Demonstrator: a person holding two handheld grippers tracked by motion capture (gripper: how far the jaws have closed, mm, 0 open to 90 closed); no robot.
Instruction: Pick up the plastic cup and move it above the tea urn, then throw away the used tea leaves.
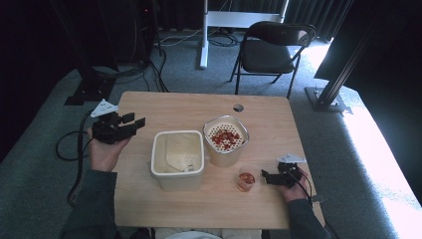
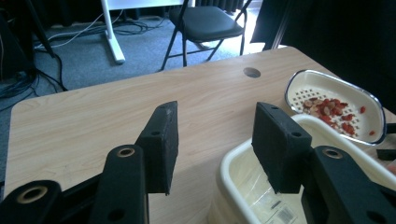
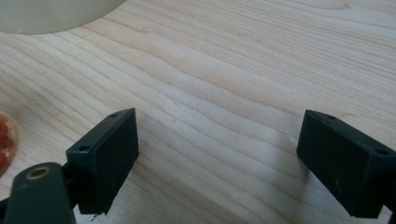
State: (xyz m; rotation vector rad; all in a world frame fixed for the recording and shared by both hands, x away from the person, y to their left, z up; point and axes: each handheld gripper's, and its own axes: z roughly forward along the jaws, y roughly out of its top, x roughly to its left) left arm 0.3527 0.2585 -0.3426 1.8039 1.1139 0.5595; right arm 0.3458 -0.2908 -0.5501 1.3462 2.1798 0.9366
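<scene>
A cream rectangular tub (image 1: 177,159) stands at the table's middle, and a clear plastic bag (image 1: 181,152) lies inside it. To its right a white perforated strainer (image 1: 226,135) with red pieces sits on a cream pot. A small clear cup (image 1: 246,180) of red pieces stands in front of the pot. A hand holds my left gripper (image 1: 134,123) open above the table's left edge, nothing between its jaws; it looks over the tub's rim (image 2: 233,161) toward the strainer (image 2: 336,107). Beside the cup (image 3: 3,144), my right gripper (image 1: 263,178) rests low and open over bare wood (image 3: 217,135).
The wooden table (image 1: 164,107) has a round cable hole (image 1: 238,107) near its far edge. Beyond the table a black folding chair (image 1: 273,47) and a white stand (image 1: 204,35) rest on grey carpet. Cables trail from both grippers.
</scene>
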